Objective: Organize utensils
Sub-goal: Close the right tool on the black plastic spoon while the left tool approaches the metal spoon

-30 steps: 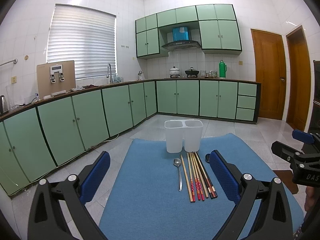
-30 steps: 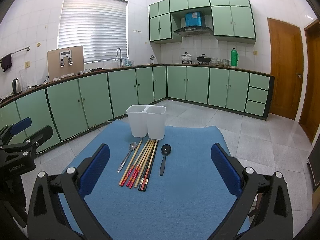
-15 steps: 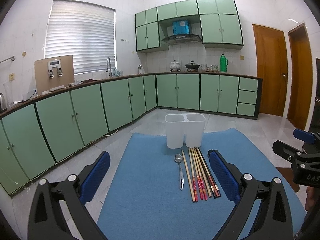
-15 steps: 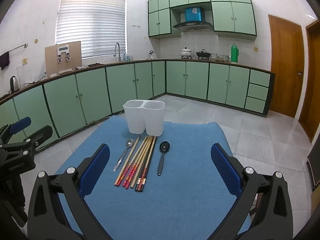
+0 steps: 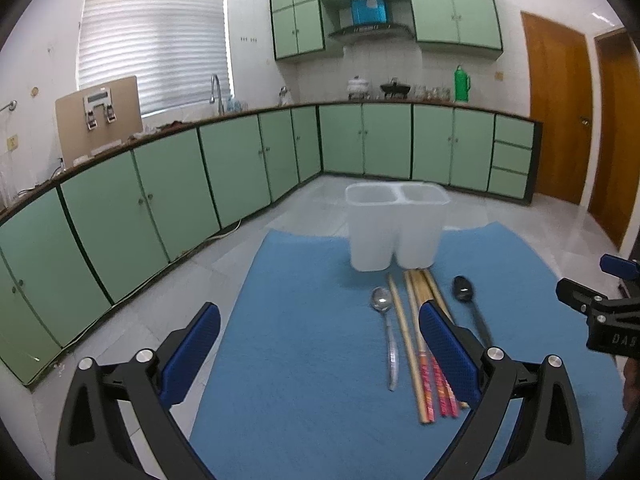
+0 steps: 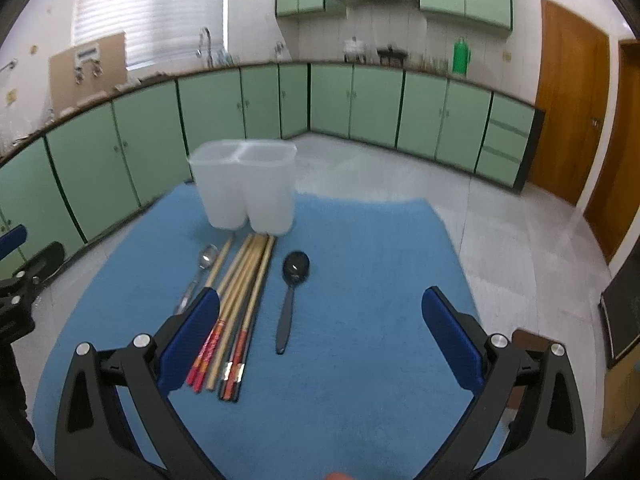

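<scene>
utensils: silver metal spoon (image 5: 382, 308), bundle of wooden chopsticks with red ends (image 6: 236, 312), black plastic spoon (image 6: 292, 292), laid parallel just in front of the white two-compartment plastic holder (image 6: 244, 184), handles nearest for pickup. left gripper (image 5: 320, 354), right gripper (image 6: 320, 344): jaws apart, empty.

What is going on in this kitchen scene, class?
A person holds two grippers, both open and empty, above a blue mat. On it lie a metal spoon, a row of chopsticks and a black spoon, in front of an empty white two-compartment holder. Nothing is sorted yet.
</scene>
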### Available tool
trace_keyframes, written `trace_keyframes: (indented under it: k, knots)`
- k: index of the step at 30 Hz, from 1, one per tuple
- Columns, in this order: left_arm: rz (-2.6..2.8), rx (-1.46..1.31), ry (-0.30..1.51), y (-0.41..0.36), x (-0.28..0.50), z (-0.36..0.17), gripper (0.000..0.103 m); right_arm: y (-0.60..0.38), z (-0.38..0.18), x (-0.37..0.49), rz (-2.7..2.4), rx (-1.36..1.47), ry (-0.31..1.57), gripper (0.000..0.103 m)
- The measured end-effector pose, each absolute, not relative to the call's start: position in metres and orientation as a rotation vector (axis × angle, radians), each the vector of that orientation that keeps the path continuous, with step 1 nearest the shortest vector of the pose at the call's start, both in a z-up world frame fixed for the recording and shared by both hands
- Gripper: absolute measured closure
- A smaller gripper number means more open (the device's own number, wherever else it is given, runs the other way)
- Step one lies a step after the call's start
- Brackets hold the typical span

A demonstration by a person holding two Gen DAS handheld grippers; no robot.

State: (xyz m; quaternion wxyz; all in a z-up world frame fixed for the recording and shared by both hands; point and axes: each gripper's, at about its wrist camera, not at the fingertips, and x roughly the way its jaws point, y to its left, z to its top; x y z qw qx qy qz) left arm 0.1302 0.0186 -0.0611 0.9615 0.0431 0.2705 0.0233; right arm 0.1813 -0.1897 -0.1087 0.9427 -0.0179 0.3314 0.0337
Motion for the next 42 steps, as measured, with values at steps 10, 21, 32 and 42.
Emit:
trace_keyframes:
  k: [10,21,32,42]
  knots:
    - [0.065,0.104,0.675,0.028,0.204,-0.107,0.006,-0.181,-0.159,0.271,0.082,0.001,0.819,0.005]
    - [0.054,0.087,0.751,0.032,0.241,-0.140,0.006,-0.166,-0.197,0.328,0.089,0.007,0.936,0.027]
    - [-0.018,0.088,0.790,0.010,0.266,-0.151,0.006,-0.159,-0.207,0.341,0.066,-0.014,0.986,0.068]
    - [-0.041,0.092,0.845,-0.010,0.296,-0.166,0.006,-0.161,-0.207,0.333,0.081,0.008,0.970,0.069]
